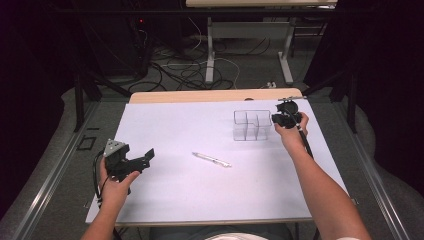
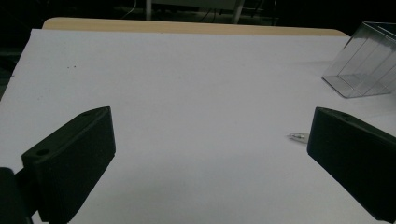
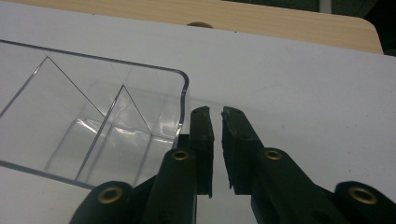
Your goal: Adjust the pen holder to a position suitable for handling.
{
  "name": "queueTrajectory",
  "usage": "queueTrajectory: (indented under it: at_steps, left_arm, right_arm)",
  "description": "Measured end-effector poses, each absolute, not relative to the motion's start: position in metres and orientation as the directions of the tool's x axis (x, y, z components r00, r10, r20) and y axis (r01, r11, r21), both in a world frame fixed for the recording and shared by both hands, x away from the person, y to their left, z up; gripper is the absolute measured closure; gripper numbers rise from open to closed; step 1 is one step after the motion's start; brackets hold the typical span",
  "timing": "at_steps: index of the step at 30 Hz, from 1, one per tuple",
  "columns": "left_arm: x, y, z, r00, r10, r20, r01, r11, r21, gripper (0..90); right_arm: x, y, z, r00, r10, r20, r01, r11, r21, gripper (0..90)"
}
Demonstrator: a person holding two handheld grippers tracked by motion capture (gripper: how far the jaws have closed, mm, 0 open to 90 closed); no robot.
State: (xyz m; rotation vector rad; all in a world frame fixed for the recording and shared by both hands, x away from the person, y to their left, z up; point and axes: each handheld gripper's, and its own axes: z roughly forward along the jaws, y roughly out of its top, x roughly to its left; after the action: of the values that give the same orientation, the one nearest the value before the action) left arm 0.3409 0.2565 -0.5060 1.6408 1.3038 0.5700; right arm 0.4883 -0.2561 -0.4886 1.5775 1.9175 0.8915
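A clear plastic organiser box (image 1: 251, 125) with several compartments stands on the white sheet at the back right. In the right gripper view the box (image 3: 183, 93) is empty, and my right gripper (image 3: 215, 114) sits just outside its near corner. Its jaws are nearly together, with a thin slit and nothing between them. In the high view this right gripper (image 1: 280, 118) is at the box's right side. A silver pen (image 1: 211, 159) lies mid-table. My left gripper (image 1: 145, 157) rests at the front left, wide open and empty. Its own view shows the pen tip (image 2: 299, 136) by the right jaw.
The white sheet (image 1: 200, 190) covers a wooden table (image 1: 200, 96) whose bare edge shows at the back. Cables and a desk frame (image 1: 210, 55) are on the floor beyond. The box (image 2: 364, 60) appears far right in the left gripper view.
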Motion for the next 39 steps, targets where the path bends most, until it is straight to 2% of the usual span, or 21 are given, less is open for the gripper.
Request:
queueTrajectory:
  at_steps: [39]
  left_arm:
    - [0.342, 0.256, -0.507, 0.325, 0.927, -0.188, 0.502, -0.001, 0.865, 1.3]
  right_arm:
    - [0.488, -0.246, -0.494, -0.193, 0.981, 0.020, 0.651, 0.113, 0.751, 90.0]
